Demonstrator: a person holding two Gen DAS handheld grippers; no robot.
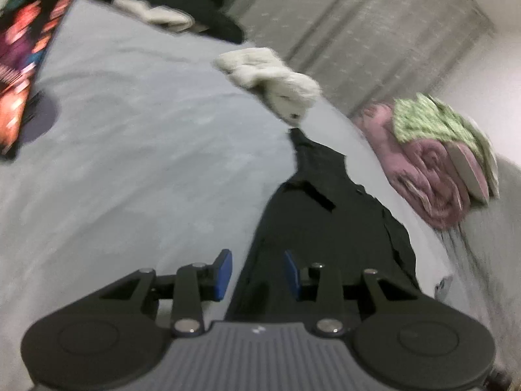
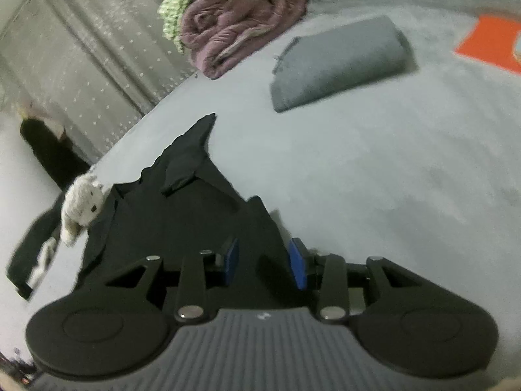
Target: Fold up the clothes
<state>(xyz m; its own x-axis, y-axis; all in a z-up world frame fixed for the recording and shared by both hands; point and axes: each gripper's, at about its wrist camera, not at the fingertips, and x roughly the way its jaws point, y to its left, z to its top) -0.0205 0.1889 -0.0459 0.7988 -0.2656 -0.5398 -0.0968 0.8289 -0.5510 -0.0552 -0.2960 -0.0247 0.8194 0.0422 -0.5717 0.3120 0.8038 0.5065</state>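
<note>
A black garment [image 1: 325, 224] lies spread on the pale grey bed [image 1: 130, 169], with a fluffy white cuff [image 1: 276, 78] at its far end. My left gripper [image 1: 258, 273] hovers open over the garment's left edge, nothing between its blue pads. In the right wrist view the same black garment [image 2: 182, 202] lies crumpled, a white fluffy piece [image 2: 81, 203] on its left side. My right gripper [image 2: 264, 262] is open above the garment's near right edge, its jaws empty.
A folded grey cloth [image 2: 338, 62] and an orange item [image 2: 491, 42] lie on the bed [image 2: 390, 169] to the right. A rolled pink blanket [image 2: 241, 26] with a green patterned cloth [image 1: 433, 120] sits at the bed's edge by curtains [image 1: 358, 16]. A colourful garment [image 1: 22, 62] lies far left.
</note>
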